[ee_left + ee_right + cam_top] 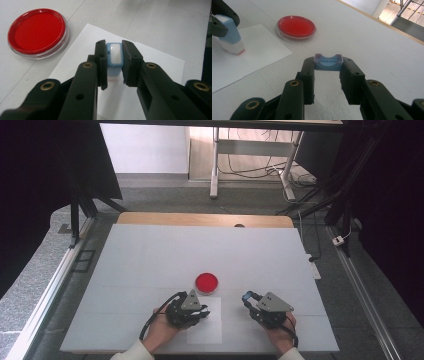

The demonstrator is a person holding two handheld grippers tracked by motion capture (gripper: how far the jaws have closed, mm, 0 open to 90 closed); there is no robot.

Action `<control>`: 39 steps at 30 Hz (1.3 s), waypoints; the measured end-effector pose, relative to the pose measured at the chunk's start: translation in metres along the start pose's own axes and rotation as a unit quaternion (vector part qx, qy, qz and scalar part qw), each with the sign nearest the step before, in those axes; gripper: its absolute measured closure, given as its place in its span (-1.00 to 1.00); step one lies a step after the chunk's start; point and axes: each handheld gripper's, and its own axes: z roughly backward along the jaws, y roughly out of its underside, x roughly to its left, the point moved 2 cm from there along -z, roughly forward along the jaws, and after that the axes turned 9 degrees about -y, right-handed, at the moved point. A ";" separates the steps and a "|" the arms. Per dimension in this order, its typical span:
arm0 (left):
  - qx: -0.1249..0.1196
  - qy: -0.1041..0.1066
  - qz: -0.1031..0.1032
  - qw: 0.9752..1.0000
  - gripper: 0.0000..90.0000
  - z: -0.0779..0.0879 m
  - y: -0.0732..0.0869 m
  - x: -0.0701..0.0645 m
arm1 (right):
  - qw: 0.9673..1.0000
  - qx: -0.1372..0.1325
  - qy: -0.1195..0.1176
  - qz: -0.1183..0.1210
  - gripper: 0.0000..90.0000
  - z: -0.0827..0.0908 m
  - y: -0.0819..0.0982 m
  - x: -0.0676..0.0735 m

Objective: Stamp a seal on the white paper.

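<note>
Both grippers are clamped: left gripper (pixel 113 62) poises the blue-and-white plastic stamp (pixel 114 56) over white paper sheet (pixel 160 62) near the desk's front edge, right gripper (pixel 328 71) keeping its blue plastic cap (pixel 328 62) aside.

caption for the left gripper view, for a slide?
Left gripper clamps a blue stamp over white paper, red ink pad beside.

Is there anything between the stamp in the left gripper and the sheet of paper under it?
Nothing visible. The left gripper holds the blue stamp directly over the white paper, which is bare beneath it. The red ink pad sits off the sheet to one side, and the right gripper, holding the blue cap, is apart.
</note>
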 end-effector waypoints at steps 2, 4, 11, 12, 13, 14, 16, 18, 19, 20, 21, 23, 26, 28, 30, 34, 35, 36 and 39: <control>-0.007 0.006 0.012 1.000 0.68 0.003 -0.001 0.004 | 1.000 0.000 0.000 0.000 0.45 0.000 0.000 0.000; -0.024 0.007 0.024 0.999 0.68 0.007 -0.001 0.008 | 1.000 0.000 0.000 0.001 0.45 0.000 0.000 0.000; -0.062 0.019 0.057 0.996 0.68 0.021 -0.005 0.016 | 1.000 -0.002 -0.001 0.000 0.45 0.000 0.000 0.000; -0.065 0.019 0.060 0.996 0.68 0.022 -0.006 0.017 | 1.000 0.000 -0.001 0.000 0.45 0.000 0.000 0.000; -0.069 0.021 0.062 0.996 0.68 0.023 -0.007 0.017 | 1.000 0.000 -0.001 0.001 0.45 0.000 0.000 0.000; -0.071 0.021 0.064 0.995 0.68 0.025 -0.007 0.018 | 1.000 0.002 0.000 0.001 0.45 0.000 0.000 0.000; -0.077 0.023 0.069 0.994 0.68 0.028 -0.008 0.020 | 1.000 -0.001 -0.001 0.000 0.45 0.000 0.000 0.000; -0.082 0.022 0.071 0.994 0.68 0.031 -0.009 0.022 | 1.000 -0.002 -0.001 0.000 0.45 0.000 0.000 0.000; -0.085 0.021 0.073 0.994 0.68 0.032 -0.009 0.022 | 1.000 -0.001 -0.001 0.000 0.45 -0.001 0.000 0.000; -0.088 0.021 0.075 0.993 0.68 0.034 -0.010 0.023 | 1.000 0.000 -0.001 0.001 0.45 0.000 0.000 0.000; -0.091 0.022 0.078 0.993 0.68 0.035 -0.011 0.024 | 1.000 0.000 -0.001 0.001 0.45 0.000 0.000 0.000; -0.097 0.024 0.083 0.992 0.68 0.038 -0.012 0.026 | 1.000 0.000 -0.001 0.001 0.45 0.000 0.000 0.000; -0.103 0.021 0.087 0.991 0.68 0.042 -0.014 0.027 | 1.000 -0.002 -0.001 0.001 0.45 -0.001 0.000 0.000; -0.107 0.019 0.090 0.990 0.68 0.044 -0.014 0.029 | 1.000 0.001 -0.001 0.002 0.45 -0.001 0.000 0.000; -0.109 0.019 0.095 0.989 0.68 0.045 -0.014 0.032 | 1.000 -0.001 -0.002 0.001 0.45 -0.001 0.000 0.000; -0.118 0.015 0.104 0.987 0.68 0.051 -0.015 0.037 | 1.000 -0.002 -0.002 -0.001 0.45 -0.002 0.000 0.000; -0.121 0.015 0.106 0.987 0.68 0.053 -0.015 0.038 | 1.000 -0.003 -0.002 -0.001 0.45 -0.002 0.000 0.000; -0.123 0.014 0.108 0.986 0.68 0.054 -0.015 0.038 | 1.000 0.001 -0.001 0.002 0.45 -0.002 0.000 0.000; -0.131 0.012 0.112 0.985 0.68 0.059 -0.016 0.040 | 1.000 0.001 -0.003 0.001 0.45 -0.002 0.000 0.001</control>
